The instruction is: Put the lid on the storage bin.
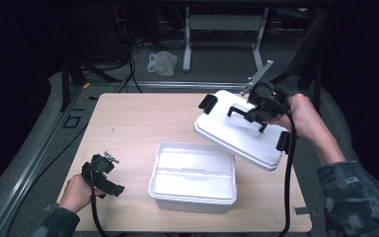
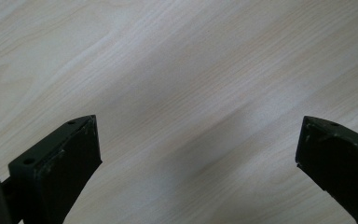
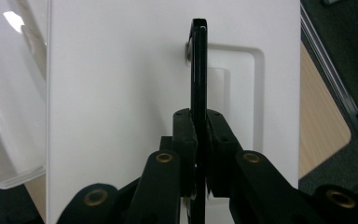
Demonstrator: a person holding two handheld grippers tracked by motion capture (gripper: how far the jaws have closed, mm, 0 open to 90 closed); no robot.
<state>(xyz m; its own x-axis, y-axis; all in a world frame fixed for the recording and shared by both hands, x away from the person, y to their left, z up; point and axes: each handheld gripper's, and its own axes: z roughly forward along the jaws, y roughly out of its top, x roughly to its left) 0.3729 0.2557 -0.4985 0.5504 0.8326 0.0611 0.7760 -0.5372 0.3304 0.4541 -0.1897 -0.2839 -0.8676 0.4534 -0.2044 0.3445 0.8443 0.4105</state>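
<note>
A: Where's the lid point(image 1: 237, 136)?

B: Tilted in the air, its low edge over the open box's point(image 1: 192, 180) far right corner; the right gripper point(image 1: 253, 114) clamps its black handle point(image 3: 199, 70).

A: And the left gripper point(image 1: 109, 174)?

B: Jaws spread, empty, over bare table point(image 1: 128, 123) well left of the box.

Right tongs point(image 1: 259, 114) hold the white lid point(image 1: 237, 131) above the open box point(image 1: 192, 190).
</note>
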